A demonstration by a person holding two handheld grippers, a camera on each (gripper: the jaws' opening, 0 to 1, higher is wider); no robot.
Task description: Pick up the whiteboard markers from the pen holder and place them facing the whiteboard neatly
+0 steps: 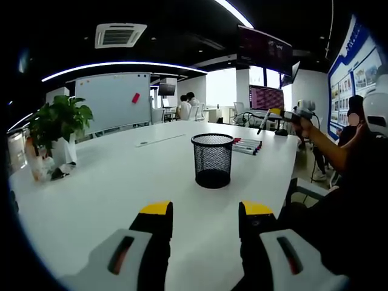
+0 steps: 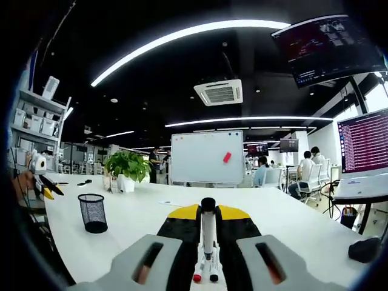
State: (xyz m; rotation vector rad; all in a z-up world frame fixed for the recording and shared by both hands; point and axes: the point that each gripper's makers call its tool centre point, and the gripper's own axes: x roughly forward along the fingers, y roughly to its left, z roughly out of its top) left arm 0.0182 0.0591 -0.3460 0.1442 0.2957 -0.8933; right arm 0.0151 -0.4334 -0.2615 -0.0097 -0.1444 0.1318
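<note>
The black mesh pen holder [image 1: 212, 160] stands upright on the white table [image 1: 109, 194], just ahead of my left gripper [image 1: 206, 212], which is open with nothing between its yellow-tipped jaws. Several whiteboard markers [image 1: 247, 146] lie side by side behind the holder to the right. Further right, a person's hand holds my right gripper [image 1: 292, 115] above the table with a marker [image 1: 264, 121] in it. In the right gripper view, my right gripper [image 2: 208, 212] is shut on that white, black-capped marker [image 2: 208, 239], which points toward the whiteboard [image 2: 207, 156]. The pen holder [image 2: 93, 212] stands at the left.
A potted plant [image 1: 57, 130] sits at the table's left end. A thin ruler-like strip [image 1: 159, 140] lies toward the whiteboard [image 1: 113, 100]. People sit on chairs [image 2: 306, 176] beyond the table. A dark object [image 2: 364, 248] lies at the table's right edge.
</note>
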